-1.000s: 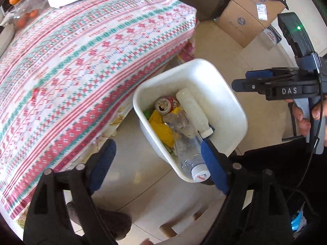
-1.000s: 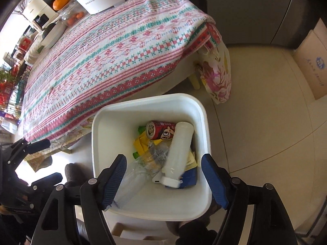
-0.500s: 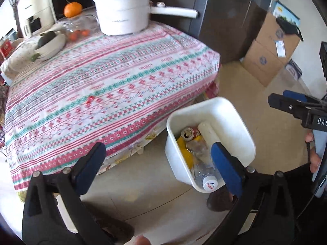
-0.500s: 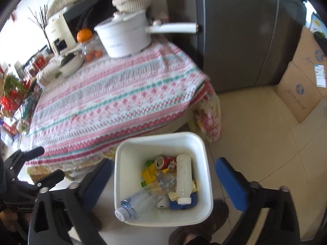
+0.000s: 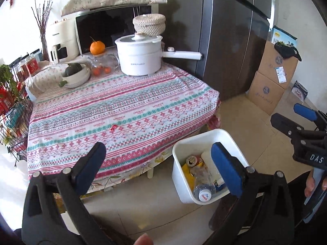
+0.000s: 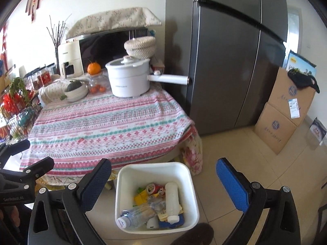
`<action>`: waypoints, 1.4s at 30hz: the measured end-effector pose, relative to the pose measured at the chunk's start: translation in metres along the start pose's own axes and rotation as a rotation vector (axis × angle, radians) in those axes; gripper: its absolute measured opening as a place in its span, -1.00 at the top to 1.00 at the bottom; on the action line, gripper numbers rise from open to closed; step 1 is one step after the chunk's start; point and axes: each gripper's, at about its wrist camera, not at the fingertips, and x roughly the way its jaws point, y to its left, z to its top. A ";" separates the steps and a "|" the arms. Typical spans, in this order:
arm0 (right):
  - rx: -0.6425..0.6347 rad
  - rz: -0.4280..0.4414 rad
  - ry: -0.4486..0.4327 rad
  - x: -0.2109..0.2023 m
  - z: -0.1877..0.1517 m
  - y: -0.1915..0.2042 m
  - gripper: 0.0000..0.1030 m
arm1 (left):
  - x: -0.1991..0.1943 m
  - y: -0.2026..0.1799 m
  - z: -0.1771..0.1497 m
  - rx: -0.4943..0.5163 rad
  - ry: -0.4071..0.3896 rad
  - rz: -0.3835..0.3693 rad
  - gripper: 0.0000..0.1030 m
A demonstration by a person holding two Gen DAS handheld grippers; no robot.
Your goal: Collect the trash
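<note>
Left wrist view: the left tongs point(image 5: 157, 163) stand spread wide with nothing between the blue pads, and their jaws have just been opening. Beyond them the white bin point(image 5: 206, 136) sits on the floor just beside the corner of the worktop point(image 5: 122, 106), which carries a striped cloth. Inside the bin lie a clear bottle point(image 5: 202, 192), a drinks can point(image 5: 192, 160) and yellow wrappers point(image 5: 187, 173). One small red scrap point(image 5: 113, 127) lies on the cloth; it is too small to say whether it is litter or part of the pattern. The right tongs point(image 5: 294, 120) show at the right edge, also released.

Right wrist view: the right tongs point(image 6: 163, 179) gape wide and empty, having likewise just been opening, with the bin point(image 6: 155, 166) directly below and between the pads. A white bottle point(image 6: 171, 200) lies against the bin's right wall beside the can point(image 6: 152, 188). The cloth looks free of larger rubbish, and the pot point(image 6: 128, 79), bowl point(image 6: 76, 91) and orange point(image 6: 94, 68) at the far end are not trash.

The step in hand appears to be checking for leftovers. To do it well, sweep both cameras slowly across the cloth and floor, and keep the tongs released until a real piece is centred between the pads.
</note>
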 end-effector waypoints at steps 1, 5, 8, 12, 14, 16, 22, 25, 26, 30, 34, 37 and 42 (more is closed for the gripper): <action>0.000 -0.001 -0.014 -0.004 0.000 0.002 -1.00 | -0.002 0.000 0.000 0.001 -0.008 0.002 -0.98; -0.004 -0.009 -0.060 -0.018 0.001 0.006 -1.00 | -0.009 -0.003 -0.001 0.009 -0.038 0.016 -0.98; 0.005 -0.008 -0.081 -0.024 0.002 0.005 -1.00 | -0.015 -0.005 -0.002 0.013 -0.059 0.024 -0.98; 0.019 -0.014 -0.089 -0.026 0.003 0.002 -1.00 | -0.017 -0.005 -0.002 0.001 -0.072 0.021 -0.98; 0.027 -0.009 -0.085 -0.025 0.003 0.000 -1.00 | -0.018 -0.005 -0.002 -0.004 -0.077 0.022 -0.98; 0.027 -0.008 -0.080 -0.024 0.002 0.000 -1.00 | -0.019 -0.004 -0.002 -0.009 -0.082 0.024 -0.98; 0.016 -0.006 -0.076 -0.023 0.001 0.004 -1.00 | -0.021 -0.004 -0.002 -0.021 -0.089 0.019 -0.98; 0.019 0.001 -0.071 -0.023 0.000 0.004 -1.00 | -0.021 -0.004 -0.002 -0.020 -0.089 0.017 -0.98; 0.020 0.003 -0.069 -0.022 0.000 0.004 -1.00 | -0.021 -0.005 -0.002 -0.020 -0.088 0.018 -0.98; 0.020 0.000 -0.070 -0.022 0.000 0.005 -1.00 | -0.021 -0.003 -0.002 -0.025 -0.083 0.013 -0.98; 0.021 0.000 -0.070 -0.022 0.001 0.005 -1.00 | -0.021 -0.002 -0.002 -0.032 -0.084 0.007 -0.98; 0.018 -0.001 -0.070 -0.022 0.001 0.005 -1.00 | -0.021 -0.002 -0.002 -0.036 -0.084 0.002 -0.98; 0.018 0.000 -0.070 -0.021 0.002 0.003 -1.00 | -0.021 -0.001 -0.002 -0.042 -0.080 -0.005 -0.99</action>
